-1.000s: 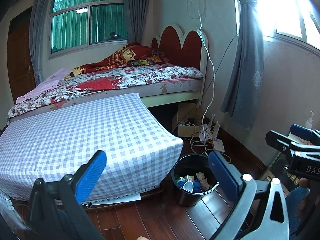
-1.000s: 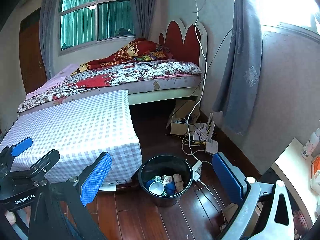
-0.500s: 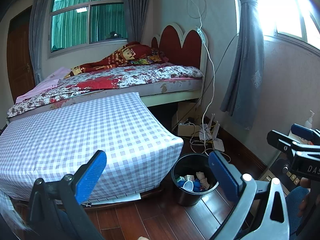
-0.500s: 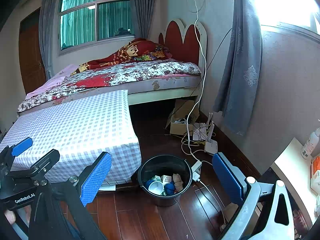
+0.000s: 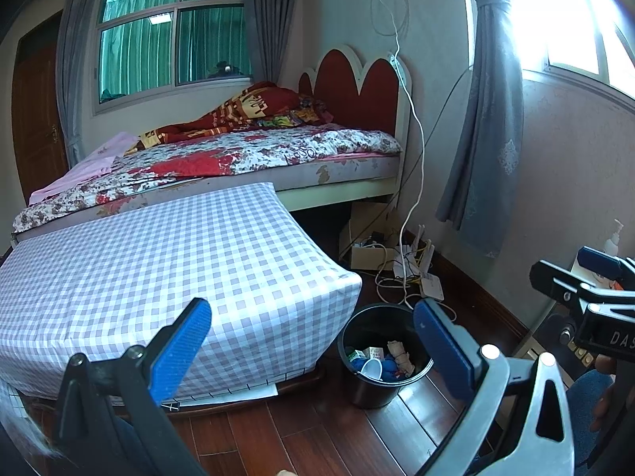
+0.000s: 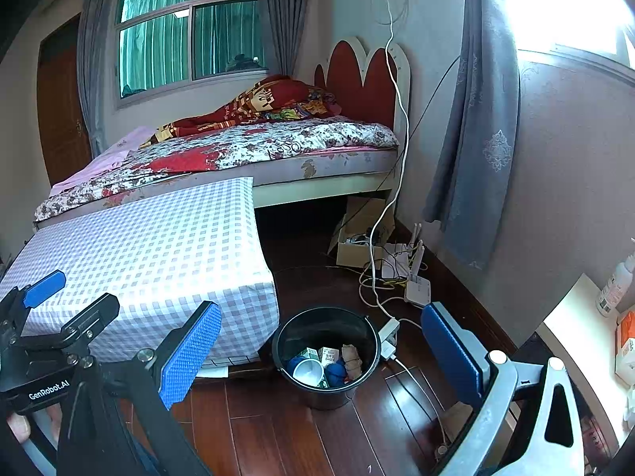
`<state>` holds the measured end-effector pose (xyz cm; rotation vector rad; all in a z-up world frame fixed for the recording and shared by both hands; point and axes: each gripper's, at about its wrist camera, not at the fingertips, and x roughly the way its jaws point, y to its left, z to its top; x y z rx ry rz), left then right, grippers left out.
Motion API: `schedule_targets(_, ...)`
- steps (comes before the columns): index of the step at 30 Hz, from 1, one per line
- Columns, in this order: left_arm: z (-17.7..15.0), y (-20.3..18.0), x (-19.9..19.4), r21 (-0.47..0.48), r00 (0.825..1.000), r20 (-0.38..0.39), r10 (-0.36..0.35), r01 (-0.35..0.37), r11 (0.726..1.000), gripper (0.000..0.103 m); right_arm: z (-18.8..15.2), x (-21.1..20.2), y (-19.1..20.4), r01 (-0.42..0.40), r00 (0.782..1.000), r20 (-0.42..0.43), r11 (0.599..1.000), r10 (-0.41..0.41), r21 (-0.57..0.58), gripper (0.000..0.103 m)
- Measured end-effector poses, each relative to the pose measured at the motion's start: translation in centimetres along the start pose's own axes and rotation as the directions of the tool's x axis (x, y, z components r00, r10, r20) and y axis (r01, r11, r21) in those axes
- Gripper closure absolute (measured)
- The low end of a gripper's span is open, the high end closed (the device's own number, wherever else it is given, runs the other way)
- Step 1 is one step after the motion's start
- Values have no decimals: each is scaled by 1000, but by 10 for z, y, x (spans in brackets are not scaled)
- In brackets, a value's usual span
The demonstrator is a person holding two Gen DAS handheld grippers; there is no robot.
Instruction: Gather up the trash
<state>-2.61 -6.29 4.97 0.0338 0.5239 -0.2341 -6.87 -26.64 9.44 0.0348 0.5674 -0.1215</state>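
Bin [image 6: 325,357]: on floor just beside checked mattress [image 6: 151,254] corner, trash inside.
Right gripper [image 6: 317,353]: wide open, empty; bin dead ahead, nearer.
Left gripper [image 5: 313,341]: wide open, empty; bin ahead-right.

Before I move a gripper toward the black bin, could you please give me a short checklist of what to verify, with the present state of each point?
1. Left gripper open and holding nothing: ok.
2. Right gripper open and holding nothing: ok.
3. Black bin upright on the wooden floor: ok.
4. Room left in the bin: ok; the white cup and the other trash lie low at the bottom.
5. Path clear of cables: not ok; a white cable and a power strip lie on the floor just right of the bin.
6. Loose trash left to collect: cannot tell; none shows on the checkered cover or the floor in view.
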Motion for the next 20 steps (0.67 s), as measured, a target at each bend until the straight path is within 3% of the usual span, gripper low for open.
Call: schedule_targets(20,2,0,7,3,998,-16,-67,67,998,1,-3,2,0,1,1000,-12,1000,-1,3,1)
